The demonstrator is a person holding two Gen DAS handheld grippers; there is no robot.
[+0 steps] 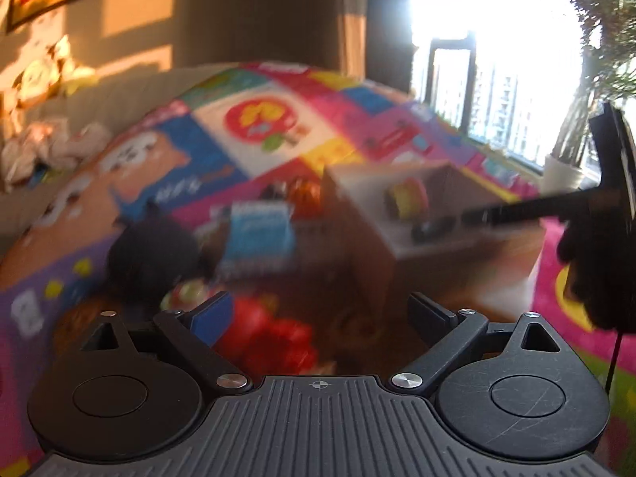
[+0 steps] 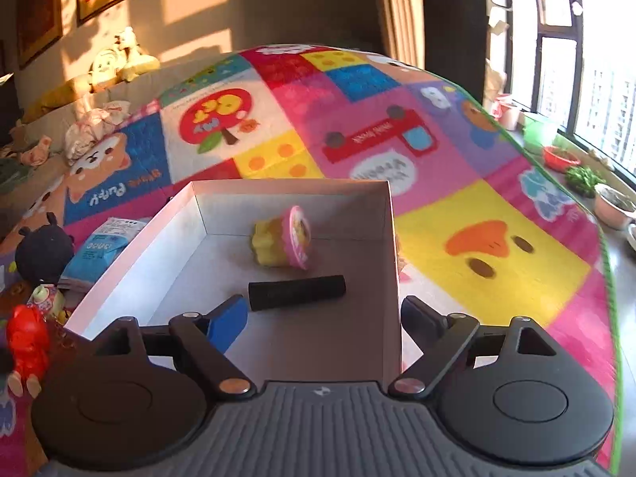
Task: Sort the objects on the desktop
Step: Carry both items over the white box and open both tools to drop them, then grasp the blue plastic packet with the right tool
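Left claw point(image 1: 320, 318): black linkage arms, silver screws, ribbed grey housing, crosshair mark, one blue pad. Right claw point(image 2: 324, 318): same build, round black hubs, blue pad left

Matt white cardboard box point(image 2: 278, 342), matt black roller point(image 2: 297, 292) with a rough look, glossy plastic cup point(image 2: 284, 243), soft printed cloth mat point(image 2: 457, 183), shiny red plastic figure point(image 2: 28, 342)
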